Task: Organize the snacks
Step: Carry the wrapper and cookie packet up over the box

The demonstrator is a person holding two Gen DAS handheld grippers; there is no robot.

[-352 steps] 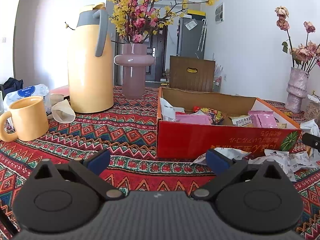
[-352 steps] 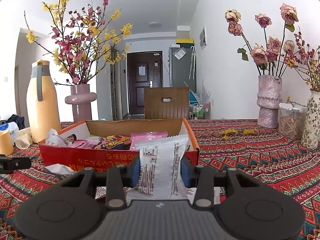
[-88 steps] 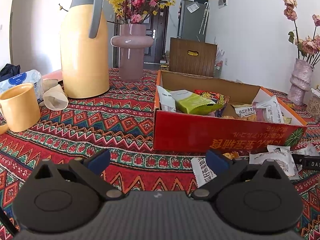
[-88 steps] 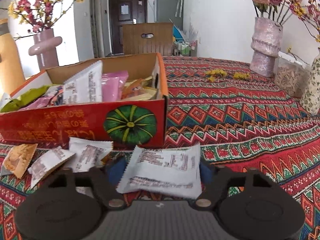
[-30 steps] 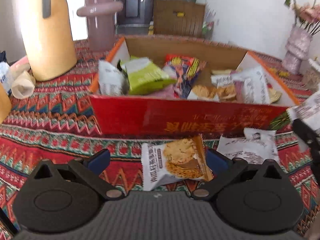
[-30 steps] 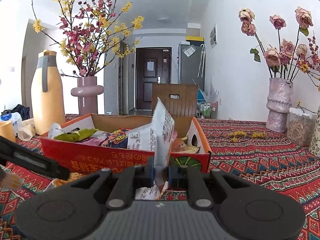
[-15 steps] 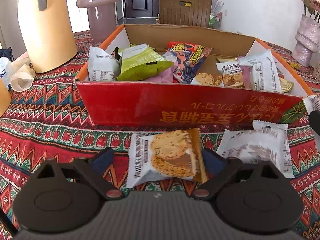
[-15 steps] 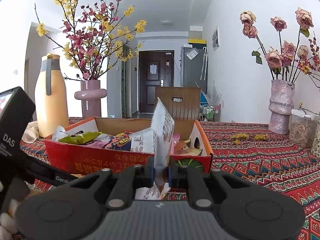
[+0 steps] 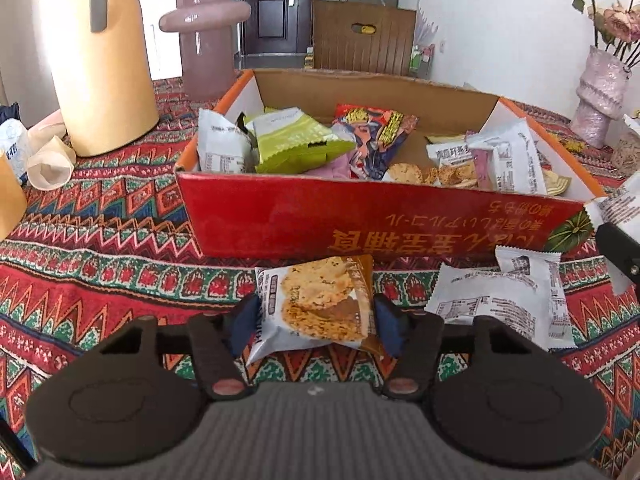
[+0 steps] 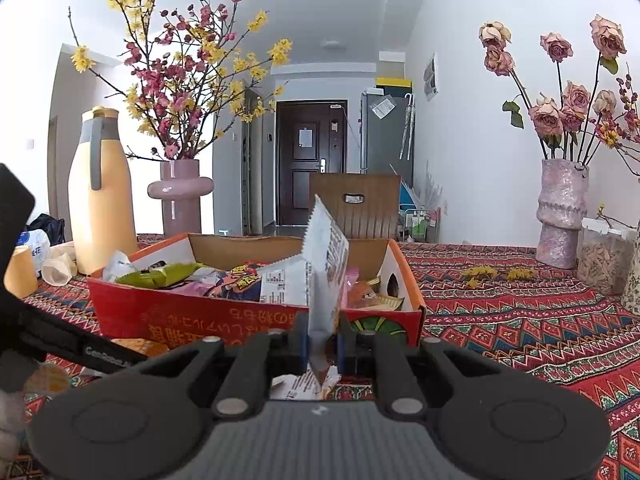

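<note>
Presently we record the left tool (image 9: 314,326) closed from both sides on a cracker packet (image 9: 316,304), its blue pads pressing the packet's left and right edges. The packet lies on the patterned cloth of the counter (image 9: 100,240), just in front of the red cardboard box (image 9: 360,220). We cannot tell whether it has lifted clear of the cloth.

We note the right tool (image 10: 322,348) clamped tight on a white snack packet (image 10: 326,276), held edge-on and upright, in front of the box (image 10: 200,320).

Inside the box we observe a green packet (image 9: 296,146), a red printed packet (image 9: 374,136), white packets and loose-looking crackers. Two further white packets (image 9: 500,304) lie on the cloth to the right of the held cracker packet, near the box front.

A yellow thermos jug (image 9: 104,56) and a pink vase (image 9: 204,36) stand behind the box to the left.
</note>
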